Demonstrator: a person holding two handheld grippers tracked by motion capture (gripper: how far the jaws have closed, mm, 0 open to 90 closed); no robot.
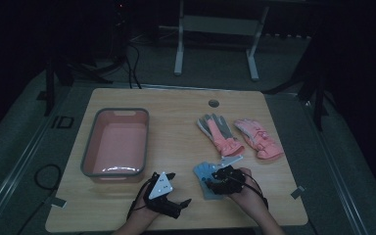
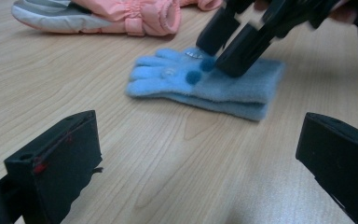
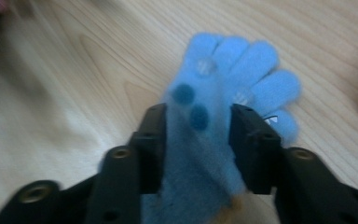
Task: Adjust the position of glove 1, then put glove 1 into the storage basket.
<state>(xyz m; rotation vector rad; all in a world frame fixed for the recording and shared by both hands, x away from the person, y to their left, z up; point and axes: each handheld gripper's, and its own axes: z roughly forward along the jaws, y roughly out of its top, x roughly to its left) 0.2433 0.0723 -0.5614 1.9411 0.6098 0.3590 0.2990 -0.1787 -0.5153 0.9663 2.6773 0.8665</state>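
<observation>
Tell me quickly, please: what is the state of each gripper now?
Left gripper: open, holding nothing, above bare table.
Right gripper: jaws open on either side of the blue glove, down on it, not clamped.

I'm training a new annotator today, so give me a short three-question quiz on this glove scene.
1. True or false: the blue glove lies inside the pink tub.
2. Which claw has its jaws standing either side of the blue glove: A) left claw B) right claw?
3. How many pink gloves lie on the table beyond the blue one?

Key: 1 false, it lies on the table; 2 B; 3 two.
</observation>
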